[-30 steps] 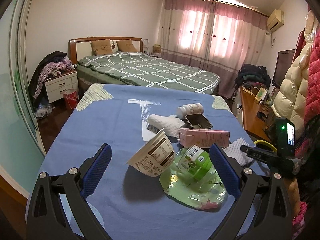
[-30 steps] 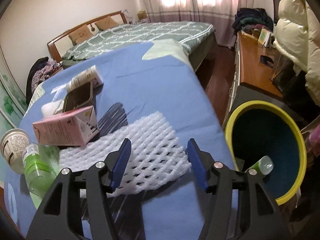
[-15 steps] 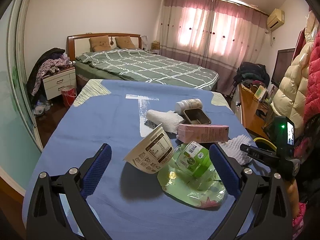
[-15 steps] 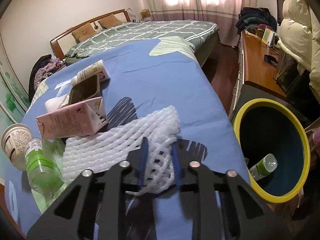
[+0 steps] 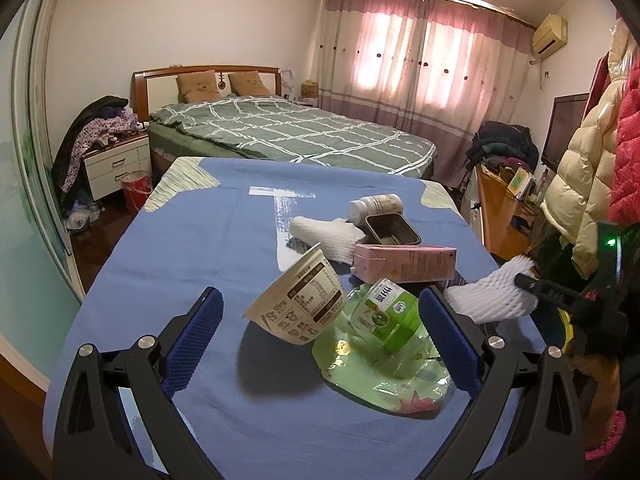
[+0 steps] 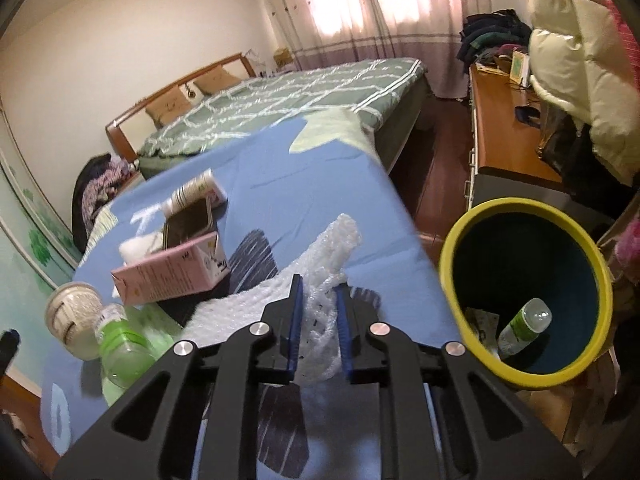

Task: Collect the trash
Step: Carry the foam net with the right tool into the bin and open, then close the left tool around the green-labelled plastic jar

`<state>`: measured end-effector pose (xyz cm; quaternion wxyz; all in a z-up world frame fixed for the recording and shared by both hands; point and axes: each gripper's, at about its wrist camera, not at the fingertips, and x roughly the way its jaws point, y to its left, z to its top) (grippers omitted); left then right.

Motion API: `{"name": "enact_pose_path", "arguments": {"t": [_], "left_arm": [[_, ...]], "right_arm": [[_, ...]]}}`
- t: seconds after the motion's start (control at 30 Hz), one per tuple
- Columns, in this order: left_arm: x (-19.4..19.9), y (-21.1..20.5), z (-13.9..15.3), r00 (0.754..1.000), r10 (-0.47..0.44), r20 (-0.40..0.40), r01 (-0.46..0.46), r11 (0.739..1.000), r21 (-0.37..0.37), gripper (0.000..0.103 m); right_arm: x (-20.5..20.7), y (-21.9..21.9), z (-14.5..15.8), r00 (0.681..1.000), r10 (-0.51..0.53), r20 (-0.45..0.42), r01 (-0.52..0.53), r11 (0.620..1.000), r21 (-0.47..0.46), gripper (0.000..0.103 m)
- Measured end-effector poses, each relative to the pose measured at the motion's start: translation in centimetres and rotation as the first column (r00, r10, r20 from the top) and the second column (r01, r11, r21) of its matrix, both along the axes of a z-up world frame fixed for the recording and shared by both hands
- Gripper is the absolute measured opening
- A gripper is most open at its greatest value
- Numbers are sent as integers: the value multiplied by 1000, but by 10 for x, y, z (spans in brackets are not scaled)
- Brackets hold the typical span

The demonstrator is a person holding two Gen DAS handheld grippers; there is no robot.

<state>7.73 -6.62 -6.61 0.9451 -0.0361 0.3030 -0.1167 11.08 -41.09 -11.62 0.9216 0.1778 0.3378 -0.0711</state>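
Observation:
My right gripper (image 6: 319, 286) is closing, its pads pressing a white foam net (image 6: 328, 248), which is bunched and lifted off the blue table (image 6: 288, 176). In the left wrist view that net (image 5: 492, 300) hangs at the table's right edge. A yellow-rimmed bin (image 6: 520, 202) stands right of the table with a green bottle (image 6: 526, 322) inside. My left gripper (image 5: 319, 300) is open above a tipped paper cup (image 5: 300, 304), a green bottle (image 5: 384, 312) and a green wrapper (image 5: 380, 372).
Further back on the table lie a pink carton (image 5: 404, 266), a second foam net (image 5: 324, 236), a dark tin (image 5: 392, 230) and a white bottle (image 5: 374, 206). A bed (image 5: 288, 132) lies beyond the table. A wooden desk (image 6: 504, 128) and hanging coats (image 6: 580, 40) are at the right.
My right gripper has closed on the foam net and raised it off the cloth, crumpling it. My left gripper has kept still and open.

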Motion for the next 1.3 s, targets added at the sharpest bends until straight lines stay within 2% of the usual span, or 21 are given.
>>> {"name": "enact_pose_path", "arguments": {"t": [0.13, 0.37, 0.53, 0.67, 0.8, 0.87, 0.93, 1.13, 1.3], "left_arm": [[0, -3, -2, 1000, -8, -2, 8, 1000, 4, 97], [-2, -12, -3, 1000, -28, -2, 28, 1000, 15, 97], [-3, -21, -5, 999, -48, -5, 48, 999, 26, 97], [-4, -26, -6, 998, -61, -10, 61, 998, 32, 97], [-4, -31, -9, 997, -74, -16, 75, 996, 40, 97], [-4, -34, -9, 997, -82, -16, 82, 996, 46, 97], [-4, -37, -10, 996, -88, -16, 89, 995, 49, 97], [-2, -37, -14, 993, -113, -29, 114, 993, 38, 97], [8, -26, -18, 997, -68, -36, 70, 996, 51, 97]], "right_arm": [[-14, -16, 8, 998, -46, 32, 46, 999, 12, 15], [-36, -66, 11, 973, -223, 62, 224, 975, -7, 15], [-53, -105, 6, 924, -376, 69, 378, 925, -29, 16], [-59, -124, -2, 892, -448, 57, 450, 892, -49, 17], [-60, -137, -9, 864, -503, 35, 504, 861, -73, 28], [-61, -141, -12, 857, -515, 29, 515, 854, -74, 41], [-62, -141, -14, 857, -514, 30, 515, 854, -75, 46], [-61, -133, -11, 867, -497, 37, 498, 864, -73, 47], [-58, -125, -10, 881, -471, 42, 472, 878, -75, 47]]}}
